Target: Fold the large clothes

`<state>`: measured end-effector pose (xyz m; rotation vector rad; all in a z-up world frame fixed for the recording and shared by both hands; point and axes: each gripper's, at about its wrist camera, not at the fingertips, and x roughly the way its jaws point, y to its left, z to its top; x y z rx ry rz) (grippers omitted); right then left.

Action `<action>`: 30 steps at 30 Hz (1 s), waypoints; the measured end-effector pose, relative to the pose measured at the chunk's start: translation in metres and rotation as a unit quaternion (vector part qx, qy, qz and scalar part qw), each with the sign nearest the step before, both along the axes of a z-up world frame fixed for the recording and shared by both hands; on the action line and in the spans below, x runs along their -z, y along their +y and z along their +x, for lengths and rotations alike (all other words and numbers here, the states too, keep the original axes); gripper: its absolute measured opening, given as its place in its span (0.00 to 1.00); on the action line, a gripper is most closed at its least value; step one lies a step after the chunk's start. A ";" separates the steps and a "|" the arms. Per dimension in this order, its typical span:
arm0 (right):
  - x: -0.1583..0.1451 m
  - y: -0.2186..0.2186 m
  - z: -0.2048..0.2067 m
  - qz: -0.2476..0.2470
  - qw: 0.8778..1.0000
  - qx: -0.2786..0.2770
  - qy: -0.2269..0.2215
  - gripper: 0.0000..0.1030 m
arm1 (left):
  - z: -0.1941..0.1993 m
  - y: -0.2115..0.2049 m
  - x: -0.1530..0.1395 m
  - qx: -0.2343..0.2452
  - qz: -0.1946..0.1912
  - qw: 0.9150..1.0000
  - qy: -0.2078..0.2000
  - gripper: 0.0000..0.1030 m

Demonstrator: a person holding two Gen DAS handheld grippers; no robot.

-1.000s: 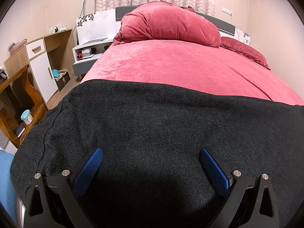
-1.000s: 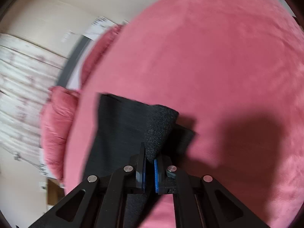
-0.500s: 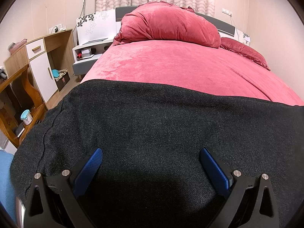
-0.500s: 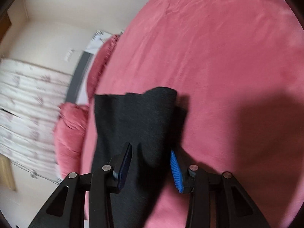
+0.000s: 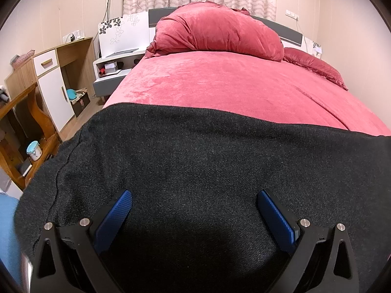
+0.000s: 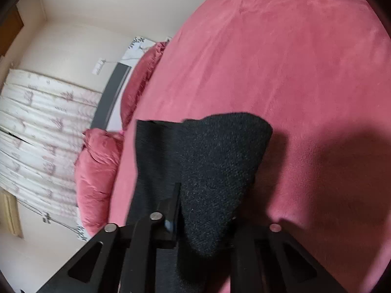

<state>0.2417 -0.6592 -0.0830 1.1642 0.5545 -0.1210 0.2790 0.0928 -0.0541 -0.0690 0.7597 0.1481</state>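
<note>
garment: big black knit (image 5: 195, 166), spread flat across the near end of my red bed (image 5: 244, 85)
feel: soft, floppy, bit of weight I reckon, so it'll sag
left claw (image 5: 194, 210): wide open over the cloth, gripping nothing
right claw (image 6: 205, 210): closing on a bunched fold (image 6: 220, 161) between the jaws
grab spot: edges or corners, not mid-panel

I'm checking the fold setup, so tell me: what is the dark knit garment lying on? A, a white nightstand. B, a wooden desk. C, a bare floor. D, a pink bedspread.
D: the dark knit garment is spread across the near end of the pink bedspread, which stretches beyond it to the pillows.
</note>
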 end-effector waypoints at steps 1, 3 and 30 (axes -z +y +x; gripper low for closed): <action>-0.005 0.001 0.000 -0.003 1.000 0.000 0.000 0.15 | 0.000 -0.001 -0.003 -0.003 -0.002 1.000 0.006 1.00; -0.019 0.007 0.004 -0.011 1.000 -0.002 0.004 0.14 | -0.006 -0.001 -0.011 -0.011 -0.028 1.000 0.007 0.94; -0.056 0.446 -0.043 -0.479 0.758 -0.439 -0.065 0.22 | -0.104 -0.020 -0.033 0.019 -0.174 0.984 0.015 0.95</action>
